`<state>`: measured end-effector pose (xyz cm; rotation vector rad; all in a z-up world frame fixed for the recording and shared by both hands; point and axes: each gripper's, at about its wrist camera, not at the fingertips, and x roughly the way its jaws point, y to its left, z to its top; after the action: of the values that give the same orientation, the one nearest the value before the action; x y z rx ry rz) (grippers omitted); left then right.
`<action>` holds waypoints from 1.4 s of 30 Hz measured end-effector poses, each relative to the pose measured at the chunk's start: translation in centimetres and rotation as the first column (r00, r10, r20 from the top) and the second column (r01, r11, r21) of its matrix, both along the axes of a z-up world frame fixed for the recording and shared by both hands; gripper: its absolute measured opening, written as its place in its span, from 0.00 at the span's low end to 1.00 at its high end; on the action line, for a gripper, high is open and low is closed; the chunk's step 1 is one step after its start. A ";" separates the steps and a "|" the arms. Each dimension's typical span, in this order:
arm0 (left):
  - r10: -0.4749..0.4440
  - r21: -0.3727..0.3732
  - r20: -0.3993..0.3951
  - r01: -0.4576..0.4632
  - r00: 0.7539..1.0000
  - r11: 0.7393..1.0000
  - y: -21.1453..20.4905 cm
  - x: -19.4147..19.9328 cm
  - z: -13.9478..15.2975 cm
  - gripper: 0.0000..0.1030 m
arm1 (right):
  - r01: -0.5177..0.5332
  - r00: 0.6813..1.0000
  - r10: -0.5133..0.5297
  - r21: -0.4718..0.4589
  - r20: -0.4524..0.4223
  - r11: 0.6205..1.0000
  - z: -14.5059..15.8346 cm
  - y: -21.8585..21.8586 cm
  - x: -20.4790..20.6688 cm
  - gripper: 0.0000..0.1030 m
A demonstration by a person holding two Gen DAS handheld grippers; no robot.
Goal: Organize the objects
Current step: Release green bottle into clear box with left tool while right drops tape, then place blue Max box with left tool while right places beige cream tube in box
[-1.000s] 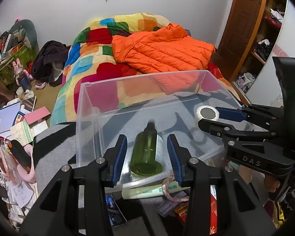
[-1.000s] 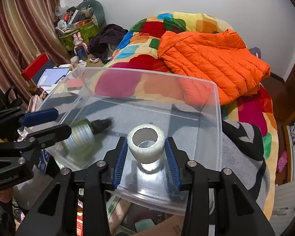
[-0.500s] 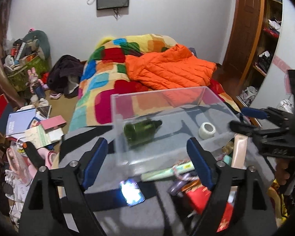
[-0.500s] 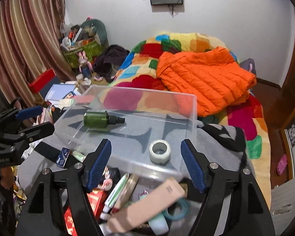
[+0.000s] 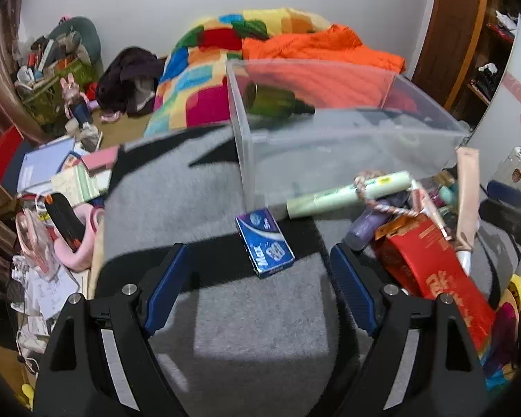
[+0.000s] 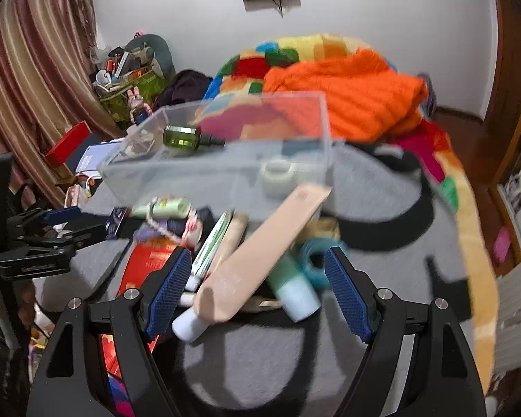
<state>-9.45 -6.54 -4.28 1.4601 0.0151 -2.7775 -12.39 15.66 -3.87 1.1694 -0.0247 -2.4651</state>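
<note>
With the green bottle (image 6: 182,137) and tape roll (image 6: 277,176) lying in the clear bin (image 6: 326,118), both grippers gape empty, the left gripper (image 5: 260,286) over the blue pack (image 5: 264,241), the right gripper's (image 6: 257,286) jaws just widened above the beige tube (image 6: 260,243).

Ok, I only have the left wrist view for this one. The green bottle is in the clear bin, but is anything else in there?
Observer: Yes. The right wrist view shows a white tape roll in the clear bin, lying apart from the green bottle.
Reviewer: And is the right gripper holding anything?
Observer: No. The right gripper is open; its jaws have just been opening. A beige tube lies between them, not pinched.
Reviewer: Is there anything beside that tube?
Observer: A teal tape ring lies just right of it, near the gripper's right finger.
</note>
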 end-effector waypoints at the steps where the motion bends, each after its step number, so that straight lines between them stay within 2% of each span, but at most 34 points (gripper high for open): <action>1: 0.006 -0.006 0.006 -0.006 1.000 1.000 0.0 -0.2 -0.3 0.81 | 0.000 1.000 0.000 -0.005 0.012 1.000 -0.4 -0.1 0.0 0.74; 5: 0.035 -0.013 0.013 -0.035 0.999 0.999 0.1 -0.9 -1.2 0.80 | 0.002 0.999 -0.002 -0.007 0.053 1.000 -1.9 -0.6 0.0 0.74; 6: 0.041 -0.014 0.015 -0.041 0.999 0.999 0.1 -1.1 -1.4 0.76 | 0.007 0.998 -0.006 -0.007 0.059 1.000 -2.3 -0.6 0.1 0.73; 7: 0.046 -0.013 0.018 -0.046 0.999 0.999 0.0 -1.2 -1.6 0.73 | 0.016 0.999 -0.016 -0.001 0.047 1.000 -2.3 -0.5 0.2 0.68; 9: 0.052 0.000 0.031 -0.052 0.998 0.999 -0.1 -1.5 -2.1 0.60 | 0.019 0.999 -0.019 0.012 0.033 1.000 -2.3 -0.4 0.3 0.58; 11: 0.064 -0.003 0.014 -0.064 0.998 0.998 0.0 -1.2 -2.2 0.55 | 0.008 1.000 -0.008 0.006 0.029 1.000 -2.2 -0.1 0.6 0.50; 13: 0.065 -0.011 0.003 -0.065 0.998 0.998 0.1 -0.9 -2.2 0.44 | -0.005 1.000 0.004 0.009 0.024 1.000 -2.1 -0.1 0.8 0.38; 15: 0.065 -0.012 -0.005 -0.065 0.998 0.998 0.1 -0.5 -2.1 0.31 | -0.027 0.999 0.027 0.008 0.019 1.000 -1.9 -0.1 1.0 0.31; 16: 0.062 -0.010 -0.007 -0.062 0.998 0.998 0.2 -0.4 -2.1 0.27 | -0.035 0.999 0.035 0.000 0.019 0.999 -1.8 -0.1 1.1 0.27; 21: 0.042 0.001 -0.027 -0.042 0.999 0.999 0.2 1.3 -1.7 0.26 | -0.058 0.998 0.057 -0.018 -0.004 0.998 -1.2 0.4 1.3 0.09; 25: 0.023 0.001 -0.050 -0.023 0.998 1.000 0.6 3.0 -1.1 0.26 | -0.050 0.998 0.050 0.011 -0.046 0.999 -0.4 0.9 1.6 0.06; 34: -0.012 0.018 -0.160 0.015 0.987 1.000 1.7 4.8 2.7 0.26 | -0.049 0.992 0.047 -0.015 -0.116 0.999 2.4 2.4 2.0 0.04; 38: -0.015 0.030 -0.190 0.021 0.982 0.999 2.0 4.4 3.9 0.26 | -0.057 0.995 0.056 -0.009 -0.082 0.998 2.2 2.2 2.0 0.05; 42: -0.017 0.038 -0.210 0.026 0.977 0.999 2.3 3.7 4.6 0.26 | -0.061 0.998 0.061 0.015 -0.031 0.998 0.7 1.5 1.8 0.15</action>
<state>-5.78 -4.22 0.34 1.1734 0.0573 -2.9520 -10.58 17.16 -3.20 1.1197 0.0367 -2.4335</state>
